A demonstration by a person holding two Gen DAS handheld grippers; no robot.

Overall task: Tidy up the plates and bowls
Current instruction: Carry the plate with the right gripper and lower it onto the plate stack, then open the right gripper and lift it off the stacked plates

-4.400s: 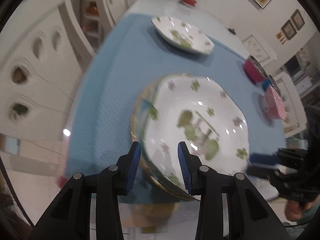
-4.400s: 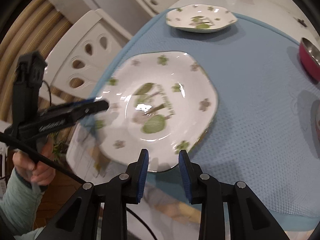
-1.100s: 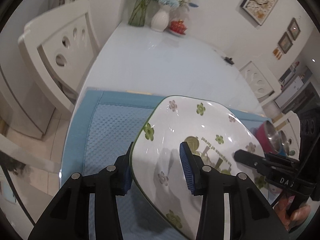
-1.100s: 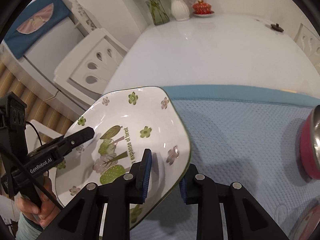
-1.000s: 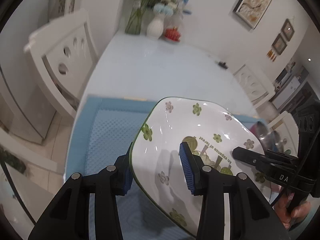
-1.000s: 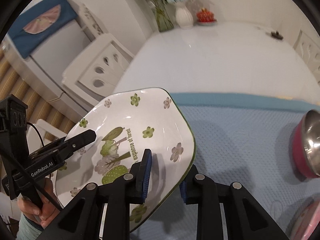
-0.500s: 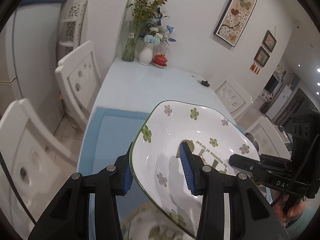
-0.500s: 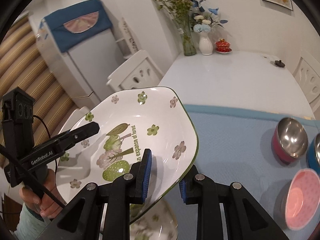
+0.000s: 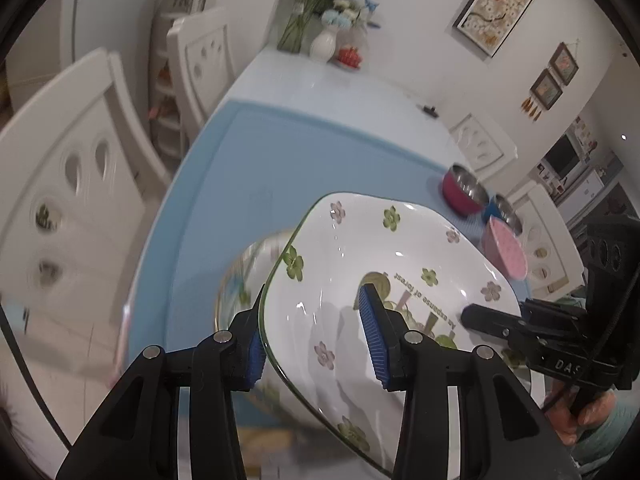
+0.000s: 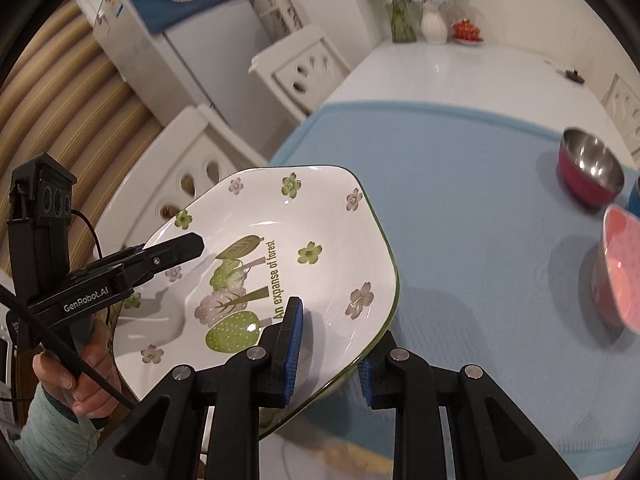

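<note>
A white plate with green and pink flowers [image 9: 380,264] hangs tilted above the blue mat [image 9: 304,152], carried by both grippers. My left gripper [image 9: 312,340] is shut on its left rim, one pad inside the plate and one under it. My right gripper [image 10: 328,364] is shut on the opposite rim of the same plate [image 10: 280,248]. Each gripper shows in the other's view: the right gripper [image 9: 480,316] and the left gripper [image 10: 176,252]. A second flowered plate [image 9: 244,272] lies blurred on the mat just below the held one.
A magenta steel bowl [image 10: 592,172], a blue bowl [image 10: 634,196] and a pink bowl [image 10: 620,276] stand at the mat's right side. White chairs [image 9: 72,184] line the table's left edge. A vase of flowers [image 10: 432,20] stands at the far end.
Both grippers carried the plate back along the table toward the near end of the mat. The second plate and the three bowls came into view. Both grips stayed the same.
</note>
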